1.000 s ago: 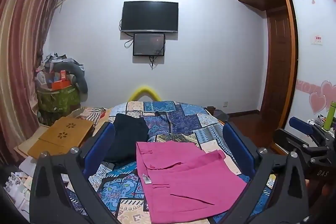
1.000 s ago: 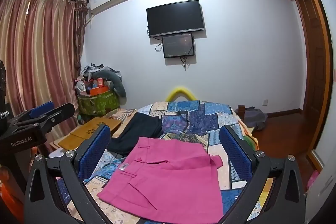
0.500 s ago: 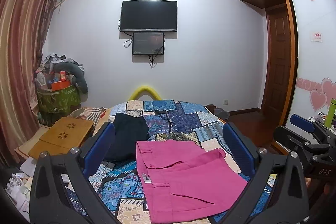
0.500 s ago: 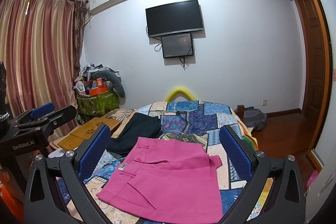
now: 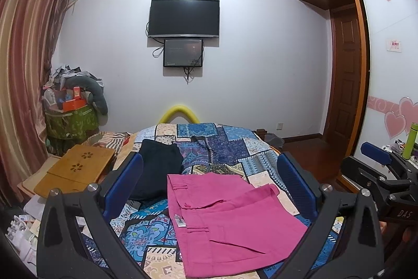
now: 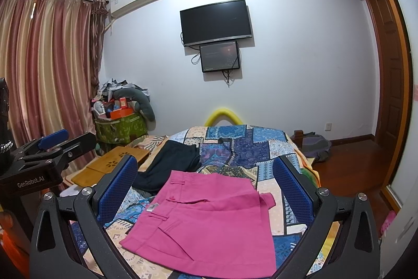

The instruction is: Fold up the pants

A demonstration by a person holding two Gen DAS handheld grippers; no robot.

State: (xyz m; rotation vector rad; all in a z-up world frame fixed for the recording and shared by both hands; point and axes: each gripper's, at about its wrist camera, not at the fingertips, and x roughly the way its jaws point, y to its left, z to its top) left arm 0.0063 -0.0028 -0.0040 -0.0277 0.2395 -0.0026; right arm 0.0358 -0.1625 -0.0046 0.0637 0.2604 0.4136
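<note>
Pink pants (image 5: 230, 224) lie folded flat on the patchwork bedspread (image 5: 216, 145), waistband to the left; they also show in the right wrist view (image 6: 206, 221). My left gripper (image 5: 209, 187) is open and empty, held above the near edge of the bed. My right gripper (image 6: 205, 187) is open and empty too, held above the pants. Each gripper shows at the edge of the other's view: the right one (image 5: 378, 169) and the left one (image 6: 52, 145).
A folded dark garment (image 5: 156, 171) lies on the bed behind and left of the pink pants. A wooden lap table (image 5: 75, 169) stands left of the bed. A cluttered green bin (image 5: 70, 119) stands by the curtain. A yellow foam arc (image 5: 180, 111) marks the bed's far end.
Both views have drifted very slightly; the pants and both open grippers stay as they were.
</note>
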